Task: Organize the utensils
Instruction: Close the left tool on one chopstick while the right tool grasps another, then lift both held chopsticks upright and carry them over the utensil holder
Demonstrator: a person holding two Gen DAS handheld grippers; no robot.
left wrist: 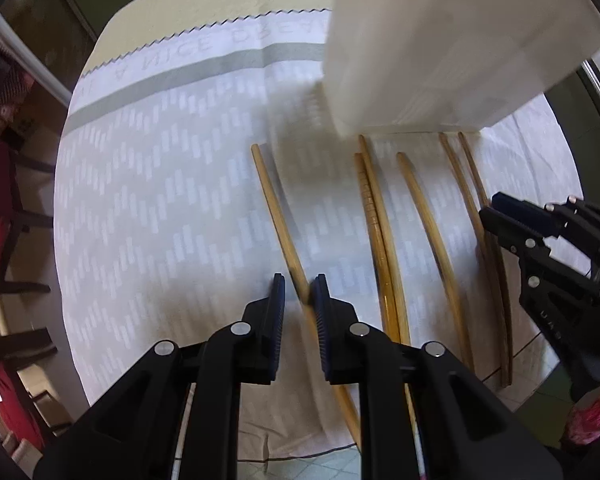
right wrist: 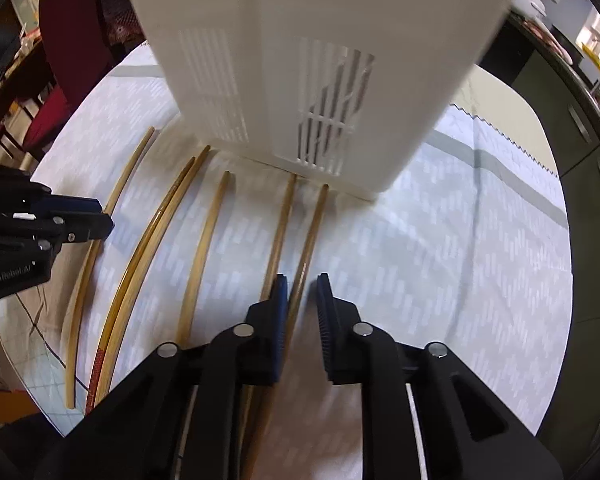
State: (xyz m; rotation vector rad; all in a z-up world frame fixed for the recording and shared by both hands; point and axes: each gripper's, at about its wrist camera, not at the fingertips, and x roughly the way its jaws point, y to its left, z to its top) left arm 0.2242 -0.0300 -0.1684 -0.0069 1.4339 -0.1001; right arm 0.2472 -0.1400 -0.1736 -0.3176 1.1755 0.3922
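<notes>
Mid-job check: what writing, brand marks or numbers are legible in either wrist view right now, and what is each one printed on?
"A NICE DREAM": pale woven letters, seen upside down in the left wrist view, along the border of the white patterned tablecloth; the last letters are cut off by the white slotted plastic utensil holder.
"GenRobot.AI": white print on the black body of the left gripper, seen in the right wrist view.
Faint embossed marks on the right gripper: too blurred to read.

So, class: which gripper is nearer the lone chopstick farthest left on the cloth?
Left. The left gripper straddles that chopstick, jaws open around it. The right gripper is across the row, around the rightmost chopstick.
</notes>
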